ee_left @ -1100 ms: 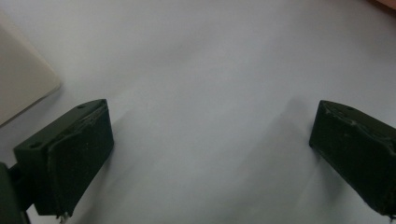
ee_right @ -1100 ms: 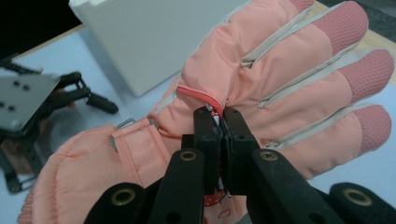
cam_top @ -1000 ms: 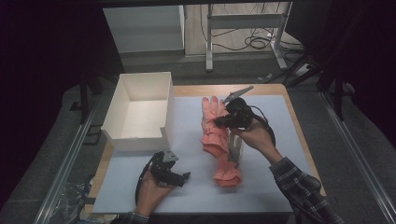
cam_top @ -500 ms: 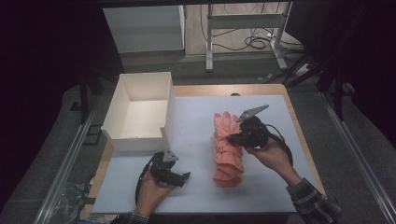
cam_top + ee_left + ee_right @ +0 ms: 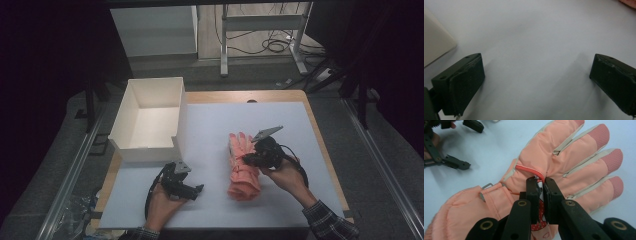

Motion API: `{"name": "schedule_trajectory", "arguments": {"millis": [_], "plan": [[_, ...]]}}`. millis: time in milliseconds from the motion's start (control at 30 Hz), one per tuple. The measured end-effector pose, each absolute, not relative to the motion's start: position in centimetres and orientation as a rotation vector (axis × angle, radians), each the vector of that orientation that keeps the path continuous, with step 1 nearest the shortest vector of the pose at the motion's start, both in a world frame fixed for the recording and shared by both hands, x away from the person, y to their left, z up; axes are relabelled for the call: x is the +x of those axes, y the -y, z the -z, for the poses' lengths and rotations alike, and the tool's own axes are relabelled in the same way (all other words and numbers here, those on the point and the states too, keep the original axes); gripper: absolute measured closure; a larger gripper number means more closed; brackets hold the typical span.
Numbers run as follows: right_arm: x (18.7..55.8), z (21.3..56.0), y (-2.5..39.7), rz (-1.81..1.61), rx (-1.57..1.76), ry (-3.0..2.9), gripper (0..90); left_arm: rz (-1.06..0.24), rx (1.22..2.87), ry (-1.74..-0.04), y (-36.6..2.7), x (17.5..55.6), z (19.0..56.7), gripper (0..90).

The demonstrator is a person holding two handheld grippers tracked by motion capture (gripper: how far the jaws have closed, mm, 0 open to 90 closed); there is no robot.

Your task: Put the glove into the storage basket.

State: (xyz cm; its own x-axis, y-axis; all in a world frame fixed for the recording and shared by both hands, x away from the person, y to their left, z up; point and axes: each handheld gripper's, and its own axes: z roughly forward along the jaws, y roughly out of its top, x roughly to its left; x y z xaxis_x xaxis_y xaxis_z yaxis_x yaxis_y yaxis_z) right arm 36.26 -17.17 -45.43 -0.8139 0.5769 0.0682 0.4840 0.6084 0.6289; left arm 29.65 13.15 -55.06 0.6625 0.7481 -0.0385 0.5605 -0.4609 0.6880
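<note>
Since half a second ago my right gripper point(image 5: 541, 185) has barely shifted, pinching the pink glove point(image 5: 243, 165) mid-back, right of centre on the mat point(image 5: 210, 125). Padded, light, floppy; I judge the cuff grips better. My left gripper point(image 5: 186, 186) idles, jaws apart.

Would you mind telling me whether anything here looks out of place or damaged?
Nothing stands out. The pink glove lies flat on the mat, pinched by the right gripper; the white box sits upright and the left gripper is open.

right gripper point(image 5: 248, 159) on the pink glove point(image 5: 242, 167); left gripper point(image 5: 192, 190) lies apart.
</note>
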Motion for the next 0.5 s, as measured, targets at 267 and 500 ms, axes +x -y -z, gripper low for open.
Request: {"name": "schedule_trajectory", "arguments": {"millis": [267, 500], "plan": [[35.7, 46.5, 17.1, -0.954, 0.874, -2.656, 83.1, -0.353, 2.191, -1.006, -13.1, 29.6, 55.1, 0.0], [35.6, 46.9, 17.4, -0.994, 0.881, -2.648, 78.0, -0.355, 2.192, -1.004, -13.2, 29.7, 55.1, 0.0]]}}
